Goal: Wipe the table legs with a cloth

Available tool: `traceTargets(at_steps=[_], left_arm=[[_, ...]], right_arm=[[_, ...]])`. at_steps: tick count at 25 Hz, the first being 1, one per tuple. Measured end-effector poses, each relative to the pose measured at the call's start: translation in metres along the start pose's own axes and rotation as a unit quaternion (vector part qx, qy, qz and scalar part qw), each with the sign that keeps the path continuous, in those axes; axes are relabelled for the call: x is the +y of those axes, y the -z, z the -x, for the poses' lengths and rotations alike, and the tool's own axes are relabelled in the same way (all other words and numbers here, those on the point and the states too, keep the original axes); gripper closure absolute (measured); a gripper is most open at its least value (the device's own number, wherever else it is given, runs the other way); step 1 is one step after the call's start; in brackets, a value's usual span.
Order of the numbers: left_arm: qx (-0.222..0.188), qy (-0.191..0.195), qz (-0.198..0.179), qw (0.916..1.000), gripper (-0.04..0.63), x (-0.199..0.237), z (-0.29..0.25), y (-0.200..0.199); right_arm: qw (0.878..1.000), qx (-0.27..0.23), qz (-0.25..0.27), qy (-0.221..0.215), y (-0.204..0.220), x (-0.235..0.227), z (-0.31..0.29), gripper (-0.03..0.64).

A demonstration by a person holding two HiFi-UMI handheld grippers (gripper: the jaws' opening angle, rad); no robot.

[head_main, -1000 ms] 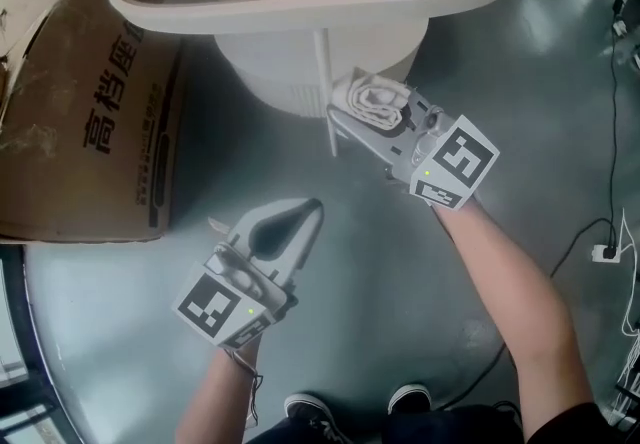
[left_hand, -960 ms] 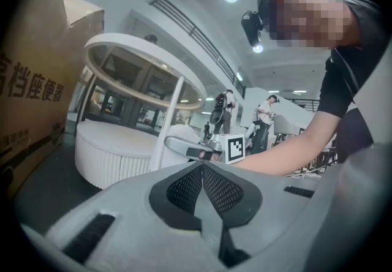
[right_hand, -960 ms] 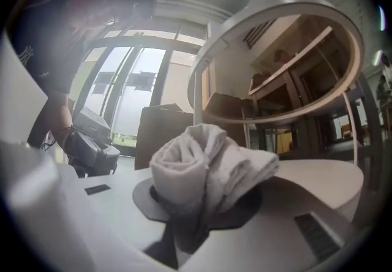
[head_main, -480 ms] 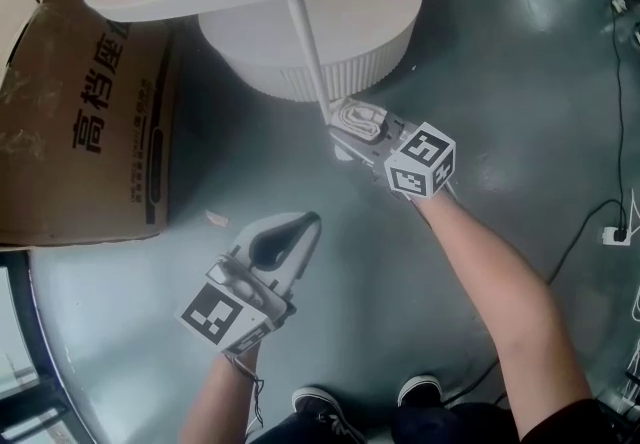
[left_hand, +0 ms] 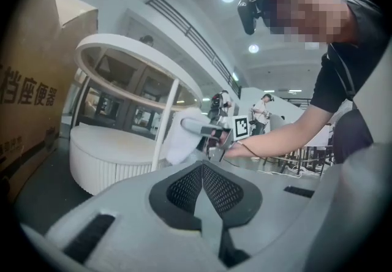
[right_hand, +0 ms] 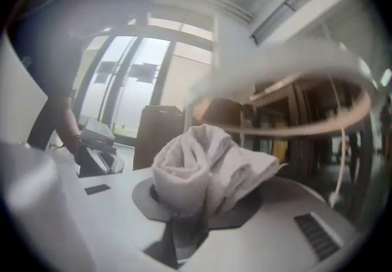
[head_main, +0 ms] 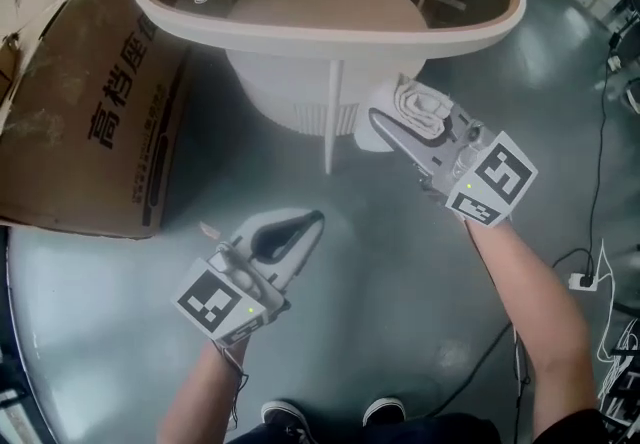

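Cloth, white and rolled up, is clamped btwn the jaws of the right gripper and bulges past the pads. Vs half a sec ago: the right gripper was low, w/ the cloth against the foot of the thin white table leg near the floor. Now it's higher and off to the leg's right, so the cloth is just beside the leg, seemingly not touching, below the rim of the oval table. Left gripper has barely shifted: jaws closed together w/ nothing in them, over the grey floor, well apart from the cloth. Cardboard box lies at left.
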State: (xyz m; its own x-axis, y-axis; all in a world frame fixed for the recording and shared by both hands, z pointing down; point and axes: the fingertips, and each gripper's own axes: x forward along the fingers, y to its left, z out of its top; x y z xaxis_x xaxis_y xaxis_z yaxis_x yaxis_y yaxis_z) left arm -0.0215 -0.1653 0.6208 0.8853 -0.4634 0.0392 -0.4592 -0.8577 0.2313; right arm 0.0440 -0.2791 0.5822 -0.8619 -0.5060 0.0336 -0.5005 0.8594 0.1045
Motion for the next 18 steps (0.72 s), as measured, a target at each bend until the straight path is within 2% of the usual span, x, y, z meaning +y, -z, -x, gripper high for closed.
traceTargets(at_steps=[2,5,7,9,11,14,18], left_arm=[[-0.026,0.000,-0.010,0.9996,0.591,0.002,-0.003,-0.013],[-0.020,-0.007,-0.014,0.9997,0.591,0.003,-0.003,-0.014],[0.008,-0.019,-0.004,0.9998,0.591,0.005,0.000,-0.005],[0.011,-0.022,0.000,0.9997,0.591,0.007,0.002,0.000],[0.013,-0.025,0.000,0.9996,0.591,0.011,0.004,0.005],[-0.020,-0.018,-0.005,0.9996,0.591,0.014,0.006,0.001],[0.016,-0.024,0.009,0.9996,0.591,0.015,0.012,0.022]], right_arm=[[0.996,-0.020,0.078,-0.027,-0.047,0.010,-0.009,0.531],[0.995,-0.039,0.093,-0.023,-0.074,0.014,-0.021,0.531],[0.993,-0.041,0.107,-0.018,-0.073,0.018,-0.025,0.531],[0.992,-0.051,0.116,-0.019,-0.070,0.023,-0.027,0.531],[0.992,-0.060,0.110,-0.025,-0.062,0.024,-0.026,0.532],[0.995,-0.050,0.084,-0.037,-0.031,0.026,-0.030,0.532],[0.998,-0.040,0.018,-0.034,0.028,0.030,-0.032,0.532]])
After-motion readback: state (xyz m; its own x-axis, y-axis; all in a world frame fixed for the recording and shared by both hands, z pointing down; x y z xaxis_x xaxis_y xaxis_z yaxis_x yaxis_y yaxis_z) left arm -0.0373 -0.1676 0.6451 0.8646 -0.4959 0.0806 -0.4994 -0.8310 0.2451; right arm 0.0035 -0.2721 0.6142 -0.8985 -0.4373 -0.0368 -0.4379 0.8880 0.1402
